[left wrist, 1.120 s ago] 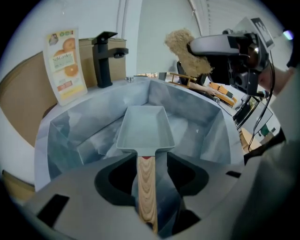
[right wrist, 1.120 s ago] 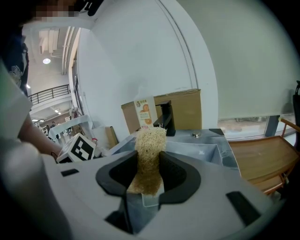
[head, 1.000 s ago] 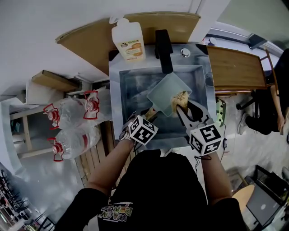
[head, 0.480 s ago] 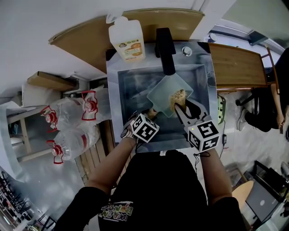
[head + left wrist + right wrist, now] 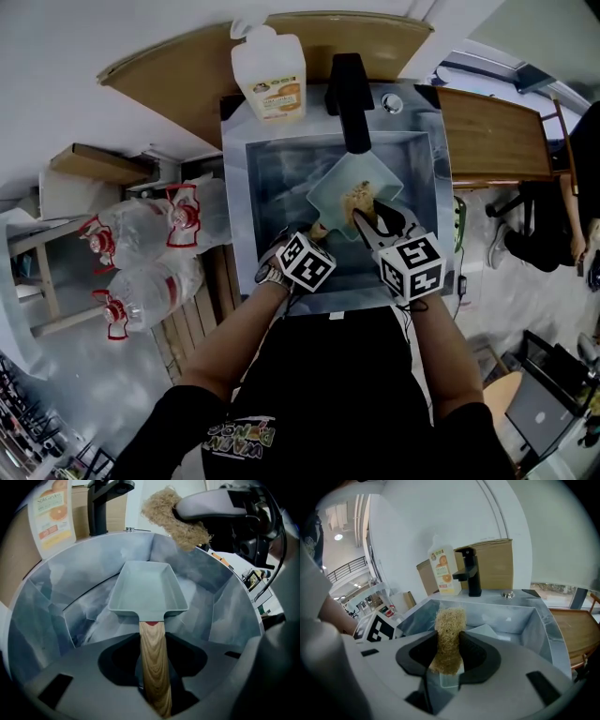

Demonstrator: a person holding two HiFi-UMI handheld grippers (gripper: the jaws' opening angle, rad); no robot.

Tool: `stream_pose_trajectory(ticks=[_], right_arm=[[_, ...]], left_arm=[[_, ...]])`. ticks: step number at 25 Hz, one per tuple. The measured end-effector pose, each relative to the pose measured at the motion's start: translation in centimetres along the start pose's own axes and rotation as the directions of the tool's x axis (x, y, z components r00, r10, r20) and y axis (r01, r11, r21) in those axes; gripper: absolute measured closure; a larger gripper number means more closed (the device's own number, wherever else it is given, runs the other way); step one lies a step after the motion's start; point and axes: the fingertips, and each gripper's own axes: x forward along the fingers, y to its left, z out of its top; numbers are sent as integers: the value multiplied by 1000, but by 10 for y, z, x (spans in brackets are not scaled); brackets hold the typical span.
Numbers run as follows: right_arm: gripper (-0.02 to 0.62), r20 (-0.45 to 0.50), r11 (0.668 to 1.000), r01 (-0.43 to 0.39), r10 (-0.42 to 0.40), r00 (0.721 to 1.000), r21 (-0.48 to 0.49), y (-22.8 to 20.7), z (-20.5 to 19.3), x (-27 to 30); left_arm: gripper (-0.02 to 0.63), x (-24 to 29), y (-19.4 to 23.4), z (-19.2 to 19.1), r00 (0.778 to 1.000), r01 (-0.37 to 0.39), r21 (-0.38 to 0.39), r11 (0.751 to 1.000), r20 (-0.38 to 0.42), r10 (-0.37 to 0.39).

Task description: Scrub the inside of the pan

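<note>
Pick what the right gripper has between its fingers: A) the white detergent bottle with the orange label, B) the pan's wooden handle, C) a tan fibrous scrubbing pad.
C: in the right gripper view, the right gripper has its fingers pressed on both sides of the tan fibrous scrubbing pad.

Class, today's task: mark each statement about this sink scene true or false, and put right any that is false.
1. The right tongs grip a fibrous scrubber. True.
2. The pan is round. False: it is rectangular.
3. In the head view, the detergent bottle stands right of the black faucet. False: it stands left of it.
4. The pan has a wooden handle. True.
5. The scrubber lies on the sink floor. False: the right tongs hold it.
</note>
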Motion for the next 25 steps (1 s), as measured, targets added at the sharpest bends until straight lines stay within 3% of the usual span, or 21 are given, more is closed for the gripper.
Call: stream_pose_trajectory(ticks=[8, 14, 25], right_arm=[[449, -173, 988, -97, 76, 982, -120, 6, -24, 52], [449, -301, 966, -175, 112, 947, -192, 8, -46, 90], [449, -457, 938, -264, 138, 879, -224, 9, -72, 123]], left_arm=[[433, 0, -2, 0, 1000, 9, 3, 1000, -1, -9], [433, -1, -3, 1, 1000, 11, 0, 1000, 2, -11], [434, 0, -2, 0, 1000, 10, 1, 1000, -1, -10]])
